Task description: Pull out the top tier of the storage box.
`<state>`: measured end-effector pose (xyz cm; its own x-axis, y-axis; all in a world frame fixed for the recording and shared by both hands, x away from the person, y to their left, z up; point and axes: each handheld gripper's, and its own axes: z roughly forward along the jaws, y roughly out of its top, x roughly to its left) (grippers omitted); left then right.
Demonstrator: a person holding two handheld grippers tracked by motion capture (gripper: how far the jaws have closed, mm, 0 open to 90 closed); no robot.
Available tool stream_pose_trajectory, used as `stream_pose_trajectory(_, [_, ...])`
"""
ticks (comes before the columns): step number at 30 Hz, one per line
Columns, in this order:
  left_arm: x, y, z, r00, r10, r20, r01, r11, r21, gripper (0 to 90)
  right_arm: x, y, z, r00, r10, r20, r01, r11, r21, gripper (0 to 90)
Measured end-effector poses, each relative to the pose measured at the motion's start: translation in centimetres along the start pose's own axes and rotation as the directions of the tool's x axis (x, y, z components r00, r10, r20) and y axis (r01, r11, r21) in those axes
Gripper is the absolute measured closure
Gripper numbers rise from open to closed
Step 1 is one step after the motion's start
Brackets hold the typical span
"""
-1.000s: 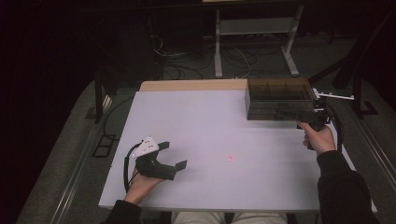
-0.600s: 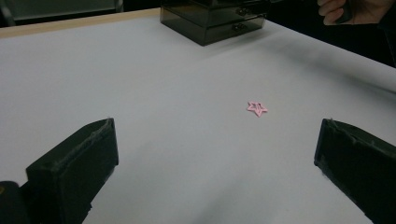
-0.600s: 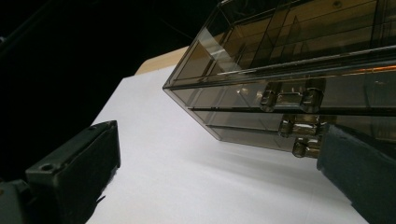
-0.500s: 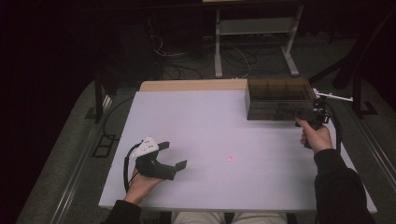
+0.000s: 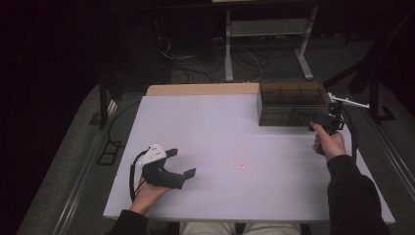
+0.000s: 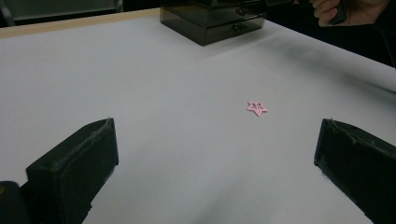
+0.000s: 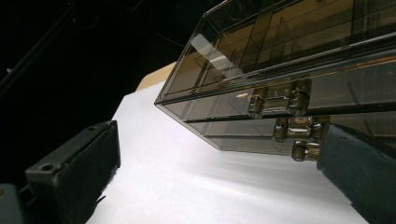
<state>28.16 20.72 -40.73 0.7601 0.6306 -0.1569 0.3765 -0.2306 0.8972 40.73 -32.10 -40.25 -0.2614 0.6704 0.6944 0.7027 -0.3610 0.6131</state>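
A smoky transparent drawer box (image 5: 291, 102) stands at the table's far right. In the right gripper view its front (image 7: 280, 56) shows three stacked drawers with small metal handles (image 7: 279, 101). My right gripper (image 5: 313, 119) is open just in front of the box. In its own view the right gripper (image 7: 219, 140) has its right jaw close beside the lowest handle (image 7: 304, 150), with nothing between the jaws. A small pink star clip (image 5: 241, 166) lies mid-table. My left gripper (image 5: 181, 162) rests open near the front left. In its own view the left gripper (image 6: 218, 135) points at the star clip (image 6: 257, 108), well short of it.
The white table top (image 5: 215, 127) has a tan board (image 5: 200, 89) along its far edge. In the left gripper view the drawer box (image 6: 210, 21) and the person's right hand (image 6: 350, 11) appear at the far side. A dark floor with cables and a metal stand (image 5: 264, 29) surrounds the table.
The right hand and its gripper have edged forward and left, closer to the front of the drawer box. The left gripper and the star clip have stayed put.
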Motion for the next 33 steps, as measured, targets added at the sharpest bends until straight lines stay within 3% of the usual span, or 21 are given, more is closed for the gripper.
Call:
stream_pose_trajectory(4, [0.0, 0.0, 0.0, 1.0, 0.001, 0.0, -0.001, 1.0, 0.0, 0.0, -0.1, 0.0, 0.0, 0.9999, 0.01, 0.003, -0.01, 1.0, 0.0, 0.0])
stream_pose_trajectory(9, [0.0, 0.0, 0.0, 1.0, 0.002, -0.001, -0.002, 1.0, 0.0, 0.0, -0.3, 0.0, 0.1, 0.9987, 0.049, 0.014, -0.049, 0.999, -0.006, 0.0])
stream_pose_trajectory(10, [0.0, 0.0, 0.0, 1.0, 0.002, -0.001, -0.002, 1.0, 0.0, 0.0, -0.4, 0.0, 0.1, 0.9971, 0.073, 0.018, -0.073, 0.997, -0.016, 0.0])
stream_pose_trajectory(18, [0.0, 0.0, 0.0, 1.0, 0.003, -0.001, -0.003, 1.0, 0.0, 0.0, -0.4, -0.2, 0.4, 0.9924, 0.112, 0.05, -0.111, 0.993, -0.03, 0.7])
stream_pose_trajectory(19, [0.0, 0.0, 0.0, 1.0, 0.004, -0.001, -0.004, 1.0, -0.001, 0.0, -0.5, -0.3, 0.4, 0.9908, 0.127, 0.046, -0.126, 0.991, -0.037, 10.9])
stream_pose_trajectory(20, [0.0, 0.0, 0.0, 1.0, 0.004, 0.0, -0.004, 1.0, -0.001, 0.0, -0.5, -0.3, 0.4, 0.9895, 0.136, 0.048, -0.134, 0.99, -0.045, 13.7])
stream_pose_trajectory(26, [0.0, 0.0, 0.0, 1.0, 0.005, 0.0, -0.005, 1.0, -0.001, 0.0, -0.6, -0.3, 0.4, 0.9862, 0.157, 0.053, -0.153, 0.986, -0.064, 13.7])
stream_pose_trajectory(33, [-0.1, 0.0, 0.0, 1.0, 0.005, 0.0, -0.005, 1.0, -0.001, 0.0, -1.1, -0.4, 0.3, 0.9709, 0.228, 0.074, -0.22, 0.97, -0.099, 14.5])
